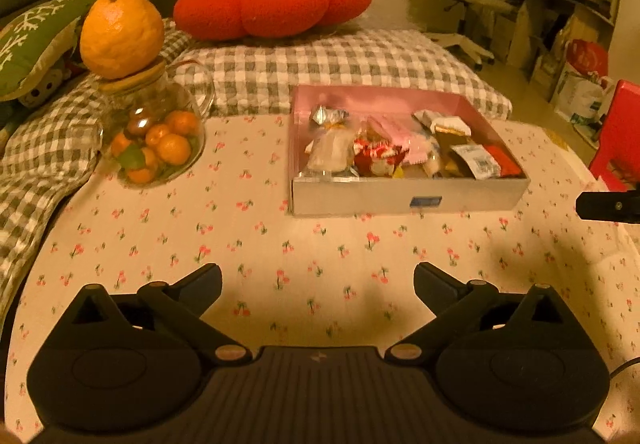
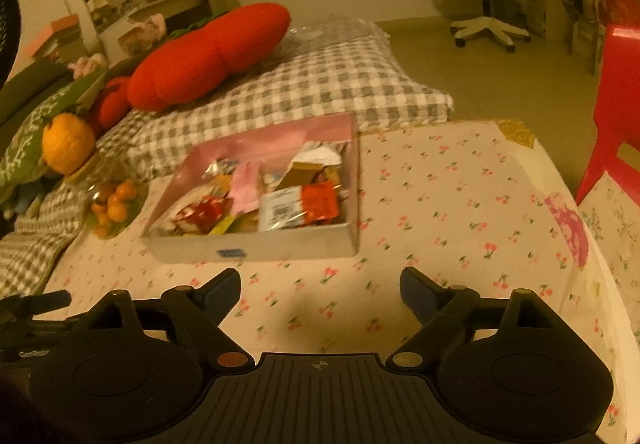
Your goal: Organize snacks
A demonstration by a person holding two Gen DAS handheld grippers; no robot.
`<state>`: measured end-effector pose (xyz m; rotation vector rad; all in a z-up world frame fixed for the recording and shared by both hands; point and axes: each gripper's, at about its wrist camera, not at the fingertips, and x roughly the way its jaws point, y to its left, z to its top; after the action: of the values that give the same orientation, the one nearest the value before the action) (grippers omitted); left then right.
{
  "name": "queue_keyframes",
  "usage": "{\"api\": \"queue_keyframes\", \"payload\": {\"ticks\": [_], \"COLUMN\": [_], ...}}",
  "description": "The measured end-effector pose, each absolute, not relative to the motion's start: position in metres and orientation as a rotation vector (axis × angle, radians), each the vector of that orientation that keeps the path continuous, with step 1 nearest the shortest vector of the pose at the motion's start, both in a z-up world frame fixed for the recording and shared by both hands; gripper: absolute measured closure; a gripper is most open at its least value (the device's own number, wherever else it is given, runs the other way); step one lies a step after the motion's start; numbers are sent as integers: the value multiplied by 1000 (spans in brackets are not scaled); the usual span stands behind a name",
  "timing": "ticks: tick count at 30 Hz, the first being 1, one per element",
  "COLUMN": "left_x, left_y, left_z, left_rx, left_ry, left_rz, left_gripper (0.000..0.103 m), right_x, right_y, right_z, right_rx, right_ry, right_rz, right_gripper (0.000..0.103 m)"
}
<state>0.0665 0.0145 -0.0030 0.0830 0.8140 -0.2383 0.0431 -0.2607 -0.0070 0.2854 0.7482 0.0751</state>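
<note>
My left claw [image 1: 318,278] hangs above the cherry-print cloth [image 1: 240,228] of the worktop, its two black fingers [image 1: 200,278] spread wide with only bare cloth between them. My right claw [image 2: 320,286] is likewise parted and grips nothing; the tip of one of its fingers enters the left wrist view at 3 o'clock.

From the left claw, the shallow snack box [image 1: 400,200] lies at about 1 o'clock, well apart from the fingertips; from the right claw the same box lies at about 11 o'clock. Its interior is pink, its near wall pale with a small blue label [image 1: 426,201]. Inside lie the wrapped snacks [image 1: 376,158], piled loosely: a foil-tied clear packet at the left end, red-and-white wrappers in the middle, a pink wrapper, and a white packet with a printed code beside a red one toward the right end.

At 10 o'clock from the left claw stands a glass jar [image 1: 160,148] holding small oranges, with a large orange fruit [image 1: 122,34] resting on its lid. Beyond the worktop lies a grey checked cushion [image 1: 340,64] bearing a red tomato-shaped pillow [image 1: 276,2]. A red chair [image 2: 616,104] stands at 2 o'clock from the right claw.
</note>
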Motion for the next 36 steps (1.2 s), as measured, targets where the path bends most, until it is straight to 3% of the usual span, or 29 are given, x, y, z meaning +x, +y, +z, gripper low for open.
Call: {"api": "queue_keyframes", "payload": {"ticks": [14, 36], "left_x": [31, 1], "left_y": [10, 3], "left_z": [-2, 16], "left_rx": [90, 78], "left_ry": [911, 881], "left_rz": [-145, -95], "left_gripper": [1, 0], "right_x": [-6, -16], "right_y": [-205, -188], "right_z": [5, -10], "right_rx": [167, 138], "right_ry": [750, 771], "right_rz": [37, -32], "right_gripper": [10, 10]}}
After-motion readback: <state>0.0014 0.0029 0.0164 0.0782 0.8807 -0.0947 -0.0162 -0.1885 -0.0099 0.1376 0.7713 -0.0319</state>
